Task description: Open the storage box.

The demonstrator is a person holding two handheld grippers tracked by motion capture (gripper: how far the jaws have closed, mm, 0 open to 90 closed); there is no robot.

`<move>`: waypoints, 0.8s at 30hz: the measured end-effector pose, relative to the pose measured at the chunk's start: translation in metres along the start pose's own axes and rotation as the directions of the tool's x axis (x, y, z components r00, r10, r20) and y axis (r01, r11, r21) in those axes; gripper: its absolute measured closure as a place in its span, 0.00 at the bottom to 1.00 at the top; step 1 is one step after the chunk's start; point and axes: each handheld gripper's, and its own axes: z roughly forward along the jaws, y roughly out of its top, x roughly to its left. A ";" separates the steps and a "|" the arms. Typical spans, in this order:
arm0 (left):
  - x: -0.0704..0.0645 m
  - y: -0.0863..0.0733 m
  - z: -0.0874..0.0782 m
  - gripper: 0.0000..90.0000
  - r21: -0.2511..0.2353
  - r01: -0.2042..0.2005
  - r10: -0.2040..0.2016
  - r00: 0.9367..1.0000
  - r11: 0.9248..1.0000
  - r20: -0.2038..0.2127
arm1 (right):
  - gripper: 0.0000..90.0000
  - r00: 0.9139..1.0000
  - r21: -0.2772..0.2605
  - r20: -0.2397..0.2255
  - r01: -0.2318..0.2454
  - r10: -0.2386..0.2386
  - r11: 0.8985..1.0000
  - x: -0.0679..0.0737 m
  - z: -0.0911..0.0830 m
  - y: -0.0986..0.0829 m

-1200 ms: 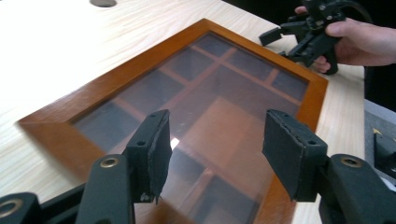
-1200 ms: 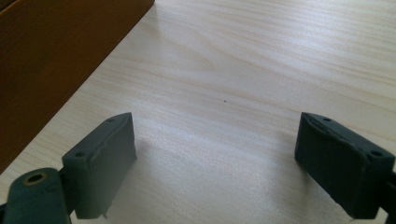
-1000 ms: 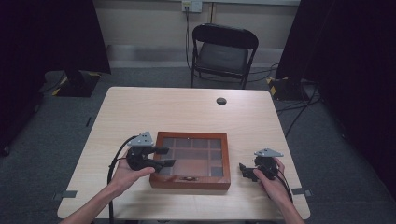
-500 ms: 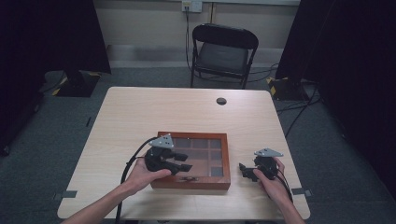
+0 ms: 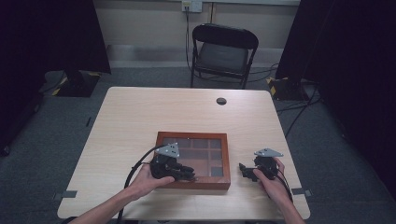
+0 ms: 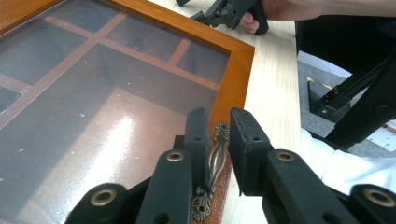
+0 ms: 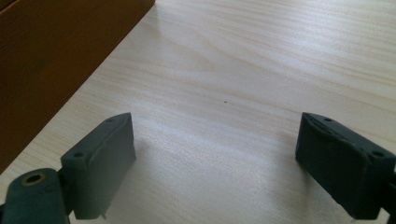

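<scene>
A shallow wooden box (image 5: 192, 136) with a glass lid over several compartments lies at the table's near middle. My left gripper (image 5: 189, 176) rests on the box's front edge. In the left gripper view its jaws (image 6: 218, 126) are closed narrowly on either side of the small brass handle (image 6: 215, 154) on the lid's rim (image 6: 233, 79). My right gripper (image 5: 243, 170) lies on the table just right of the box, held by a hand, and appears again far off (image 6: 224, 9). In the right gripper view it (image 7: 215, 163) is open over bare wood, with the box's side (image 7: 56, 56) at left.
A small dark round disc (image 5: 221, 101) sits near the table's far edge. A black folding chair (image 5: 224, 51) stands beyond the table. The table's (image 5: 116, 140) near edge is close under both hands. A black frame (image 6: 355, 107) stands beside the table.
My left gripper has moved right from the box's left side to its front edge and now has the brass handle between its jaws. The right gripper has stayed still.
</scene>
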 end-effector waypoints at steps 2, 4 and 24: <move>0.000 -0.001 0.001 0.88 0.005 0.005 -0.005 1.000 1.000 0.016 | 0.12 1.000 0.000 -0.001 0.000 0.000 1.000 0.000 0.000 0.000; 0.001 -0.002 0.002 0.88 0.003 0.010 -0.010 1.000 1.000 0.025 | 0.12 1.000 0.000 0.000 0.000 0.000 1.000 0.000 0.000 0.000; -0.008 -0.008 0.007 0.90 0.014 -0.042 0.042 0.998 0.999 -0.047 | 0.12 1.000 0.002 -0.005 0.002 -0.002 1.000 0.000 0.000 0.000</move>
